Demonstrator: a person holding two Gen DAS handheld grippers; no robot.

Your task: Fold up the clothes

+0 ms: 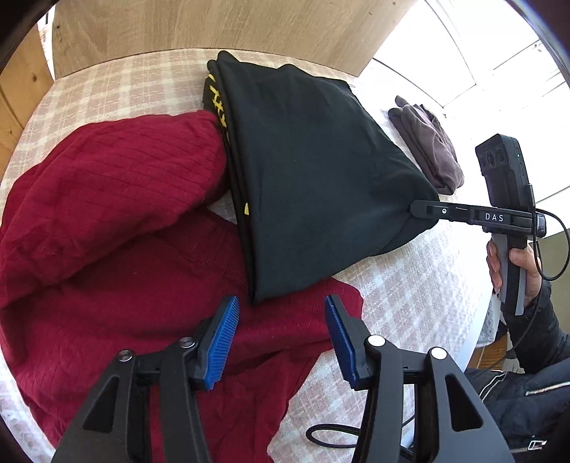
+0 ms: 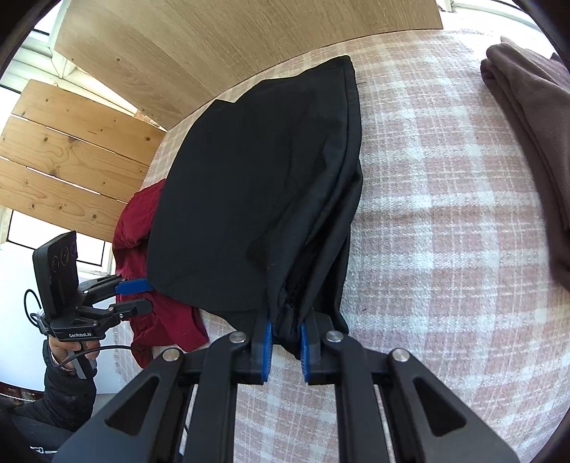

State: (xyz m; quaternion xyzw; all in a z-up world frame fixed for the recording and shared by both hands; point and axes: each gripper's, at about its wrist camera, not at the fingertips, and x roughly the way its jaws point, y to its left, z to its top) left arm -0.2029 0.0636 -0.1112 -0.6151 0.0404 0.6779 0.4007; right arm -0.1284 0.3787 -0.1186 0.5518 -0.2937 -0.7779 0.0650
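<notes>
Landmark: black garment (image 1: 313, 171), folded, lying on the checked cover (image 1: 409, 295) of the tabletop, its left part overlapping the red knit (image 1: 107, 220).

Right hand-held gripper (image 2: 285, 342): pads nearly together, clamped on a bunched corner at the black garment's near-right edge. In the left wrist view its fingers come in from the right and bite that same corner. Reads as an anchor hold, pinning the fold so the layers don't slide.

Left hand-held gripper (image 1: 281, 327): jaws about half apart, nothing between the blue pads (image 1: 222, 342). It sits just in front of the black garment's near-left corner, over the red knit. No contact visible with the black fabric. My guess is it's free to re-grip or smooth that corner.

Red knit: crumpled, unfolded, spreading left of and in front of the black garment, partly under it. Likely next in the queue.

Brown-grey garment (image 1: 427, 149): already folded, right of the black garment and well apart from it. Looks like the done pile.

Wooden board (image 1: 213, 32) stands behind the black garment, along the far edge.

Risk, my read: dragging the black garment off could pull the red knit with it.
</notes>
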